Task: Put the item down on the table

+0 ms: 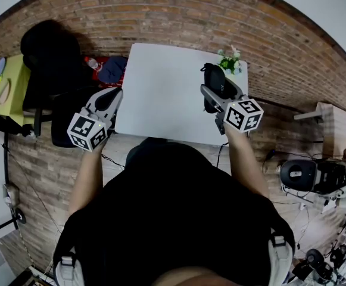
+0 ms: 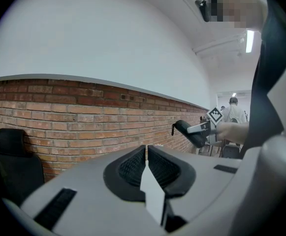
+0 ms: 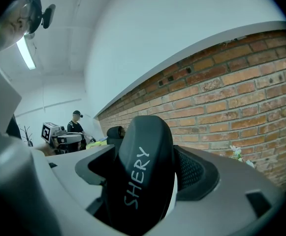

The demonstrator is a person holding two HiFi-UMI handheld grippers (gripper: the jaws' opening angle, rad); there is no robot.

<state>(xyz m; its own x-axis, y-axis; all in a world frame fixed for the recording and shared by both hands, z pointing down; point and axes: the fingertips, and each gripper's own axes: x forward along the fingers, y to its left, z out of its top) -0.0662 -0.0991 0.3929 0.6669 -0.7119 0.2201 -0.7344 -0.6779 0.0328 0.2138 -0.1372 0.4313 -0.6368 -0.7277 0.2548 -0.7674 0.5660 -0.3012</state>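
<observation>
A: Where's the item?
B: Black glasses case (image 3: 142, 176), "SHERY" on it, clamped in the right gripper (image 1: 215, 98) and held up over the white table (image 1: 161, 94).
A: Left gripper (image 2: 146, 163)?
B: Jaws together, nothing in it.
A: Handling?
B: Prob. light w/ a stiff, smooth shell, so it could slip. Take it across the flat sides, as now.

Brick wall (image 2: 59, 112) under white plaster. Black office chair (image 1: 50, 58) at left, with a yellow-green counter (image 1: 12, 82) just beyond. Small white-flowered plant (image 1: 231, 61) close to the bricks. Wooden box (image 1: 334, 127) far right, near a round black device (image 1: 301, 174). Person in black cap (image 3: 76, 124) far off.
</observation>
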